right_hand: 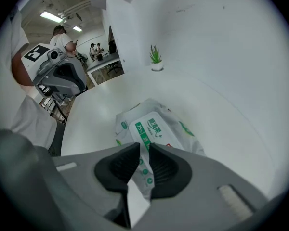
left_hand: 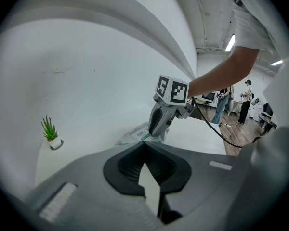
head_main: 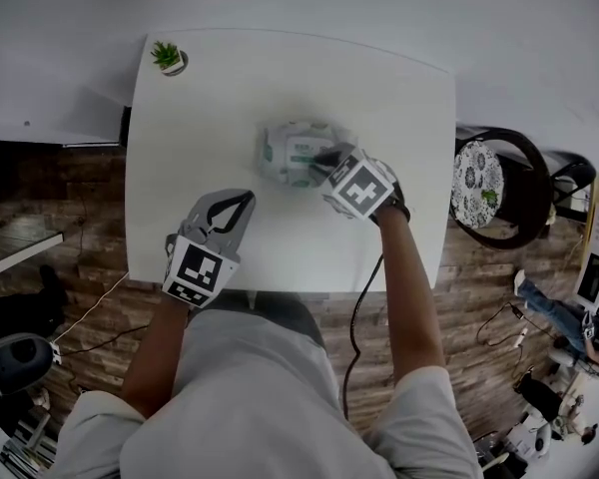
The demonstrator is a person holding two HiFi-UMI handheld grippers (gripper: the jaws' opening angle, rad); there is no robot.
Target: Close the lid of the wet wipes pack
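The wet wipes pack (head_main: 288,153) (right_hand: 160,125) lies in the middle of the white table (head_main: 389,98); it is white with green print, and its label flap lies flat on top. My right gripper (head_main: 326,162) (right_hand: 143,148) points steeply down onto the pack's near right end. Its jaws stand a narrow slit apart, and the pack shows through the slit with nothing visibly pinched. In the left gripper view the right gripper (left_hand: 157,130) stands on the pack (left_hand: 134,136). My left gripper (head_main: 243,204) (left_hand: 144,145) rests shut and empty near the table's front left, apart from the pack.
A small potted plant (head_main: 168,58) (right_hand: 156,59) stands at the table's far left corner. A dark round chair (head_main: 499,190) is beyond the table's right edge. A cable hangs from the right hand. People stand further off in the room.
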